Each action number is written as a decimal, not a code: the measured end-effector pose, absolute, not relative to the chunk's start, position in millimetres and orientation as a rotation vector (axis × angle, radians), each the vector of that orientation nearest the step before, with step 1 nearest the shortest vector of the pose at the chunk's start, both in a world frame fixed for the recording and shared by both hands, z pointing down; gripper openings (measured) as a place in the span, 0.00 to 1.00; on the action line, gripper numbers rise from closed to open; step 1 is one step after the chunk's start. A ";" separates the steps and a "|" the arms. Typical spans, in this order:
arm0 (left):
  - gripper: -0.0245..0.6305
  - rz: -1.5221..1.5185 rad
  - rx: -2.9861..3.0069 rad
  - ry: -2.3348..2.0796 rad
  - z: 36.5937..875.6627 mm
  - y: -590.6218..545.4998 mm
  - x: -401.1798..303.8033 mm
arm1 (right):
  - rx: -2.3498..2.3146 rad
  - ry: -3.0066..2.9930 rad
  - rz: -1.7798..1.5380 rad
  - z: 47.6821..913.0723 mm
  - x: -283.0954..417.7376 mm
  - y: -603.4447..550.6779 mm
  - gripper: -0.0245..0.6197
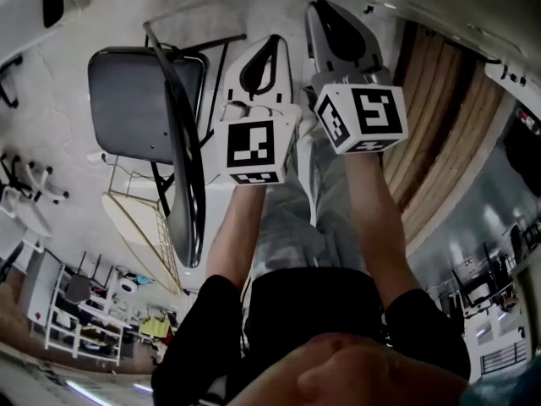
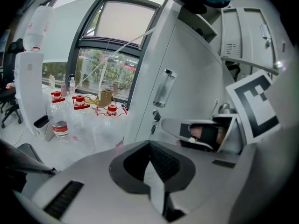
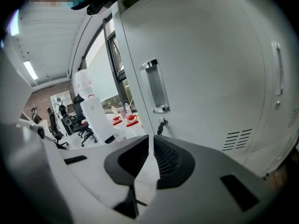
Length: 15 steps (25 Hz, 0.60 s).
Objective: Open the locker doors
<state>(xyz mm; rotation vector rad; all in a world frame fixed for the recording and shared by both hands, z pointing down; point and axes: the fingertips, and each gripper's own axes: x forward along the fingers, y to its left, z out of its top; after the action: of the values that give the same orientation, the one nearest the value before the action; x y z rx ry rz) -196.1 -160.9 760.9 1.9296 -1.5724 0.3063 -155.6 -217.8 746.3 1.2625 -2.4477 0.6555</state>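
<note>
Grey metal locker door (image 3: 210, 69), closed, clear handle (image 3: 154, 85) above its lock (image 3: 161, 123), vent slots (image 3: 238, 139) low on door's right. Facing door, right gripper (image 3: 151, 136), fingers (image 3: 170, 160) nearly together, empty. Also facing door, left gripper (image 2: 150, 143), fingers (image 2: 163, 164) closed on nothing. Left of door, red-capped bottles (image 2: 60, 120) by window (image 2: 107, 64).
</note>
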 end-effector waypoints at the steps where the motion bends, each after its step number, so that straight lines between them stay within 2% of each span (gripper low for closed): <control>1: 0.05 0.304 1.929 -1.577 762.8 -160.6 -196.5 | 1.277 -2.451 0.667 749.2 -156.5 -219.6 0.10; 15: 0.05 0.304 1.923 -1.582 779.5 -156.2 -204.6 | 1.419 -2.459 0.647 750.9 -157.2 -241.4 0.10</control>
<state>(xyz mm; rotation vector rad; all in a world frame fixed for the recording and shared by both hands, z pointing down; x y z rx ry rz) -204.6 -156.2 779.5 1.9232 -1.5816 0.3035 -157.2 -241.4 750.9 1.4193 -2.4586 0.6472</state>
